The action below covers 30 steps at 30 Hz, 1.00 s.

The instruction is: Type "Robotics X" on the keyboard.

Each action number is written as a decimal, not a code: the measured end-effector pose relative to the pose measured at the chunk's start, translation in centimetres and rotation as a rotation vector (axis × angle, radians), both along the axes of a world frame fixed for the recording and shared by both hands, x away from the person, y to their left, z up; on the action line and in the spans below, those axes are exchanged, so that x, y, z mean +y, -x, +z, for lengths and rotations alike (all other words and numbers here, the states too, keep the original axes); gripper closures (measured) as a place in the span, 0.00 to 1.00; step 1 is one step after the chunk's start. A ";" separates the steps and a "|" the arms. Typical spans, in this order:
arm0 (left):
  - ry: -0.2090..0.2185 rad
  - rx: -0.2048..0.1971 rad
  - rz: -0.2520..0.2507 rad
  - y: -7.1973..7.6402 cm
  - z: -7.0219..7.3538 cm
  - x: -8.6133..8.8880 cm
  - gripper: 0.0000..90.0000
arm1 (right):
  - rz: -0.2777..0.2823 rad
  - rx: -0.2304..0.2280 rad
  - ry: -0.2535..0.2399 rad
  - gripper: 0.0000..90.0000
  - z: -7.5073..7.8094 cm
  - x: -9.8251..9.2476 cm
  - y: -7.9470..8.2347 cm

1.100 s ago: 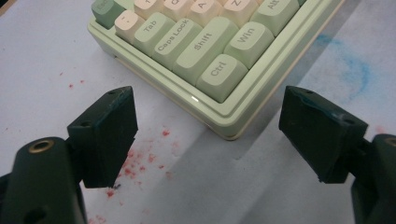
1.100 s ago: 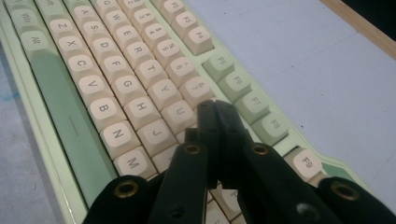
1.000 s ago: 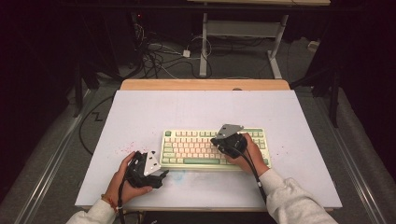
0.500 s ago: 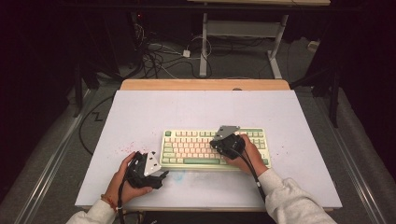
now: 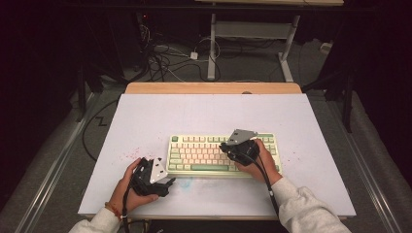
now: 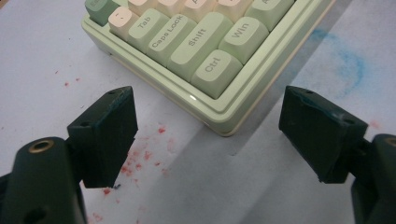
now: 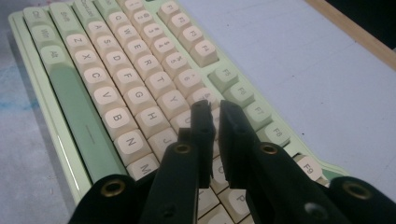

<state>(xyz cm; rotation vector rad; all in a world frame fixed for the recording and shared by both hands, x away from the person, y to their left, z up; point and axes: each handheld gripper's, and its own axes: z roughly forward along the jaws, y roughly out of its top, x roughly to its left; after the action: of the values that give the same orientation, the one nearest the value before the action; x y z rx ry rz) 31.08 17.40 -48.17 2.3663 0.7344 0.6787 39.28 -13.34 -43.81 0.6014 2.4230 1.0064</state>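
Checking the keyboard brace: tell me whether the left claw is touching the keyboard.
Apart. In the left gripper view, the left claw stands open, bare table showing between its jaws and the keyboard corner.

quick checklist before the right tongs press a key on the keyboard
1. Right tongs closed to a narrow tip: ok, only a slim gap.
2. Tip over the pale green and cream mechanical keyboard: ok, above the beige keys near U.
3. Exact key under the tip: cannot tell, the tongs hide it.
4. Left tongs off the keys: ok, open at the Ctrl corner.
5. Keyboard flat on the white table: ok.
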 end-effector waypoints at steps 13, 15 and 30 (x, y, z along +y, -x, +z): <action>-0.003 0.004 -0.005 0.0 0.0 0.1 0.21 | -0.013 -0.068 -0.060 0.48 1.1 -1.4 1.0; -0.001 0.004 -0.005 0.1 0.1 0.1 0.21 | -0.020 -0.082 -0.070 0.41 1.2 -1.6 1.2; 0.065 -0.005 -0.010 0.4 0.8 0.4 0.26 | -0.080 -0.150 -0.126 0.28 1.7 -4.9 3.4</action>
<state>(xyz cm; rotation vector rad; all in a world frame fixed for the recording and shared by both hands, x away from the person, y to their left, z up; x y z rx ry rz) 30.71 17.84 -47.33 2.3070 0.7308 0.6467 35.86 -18.20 -42.14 0.6368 2.2011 1.1351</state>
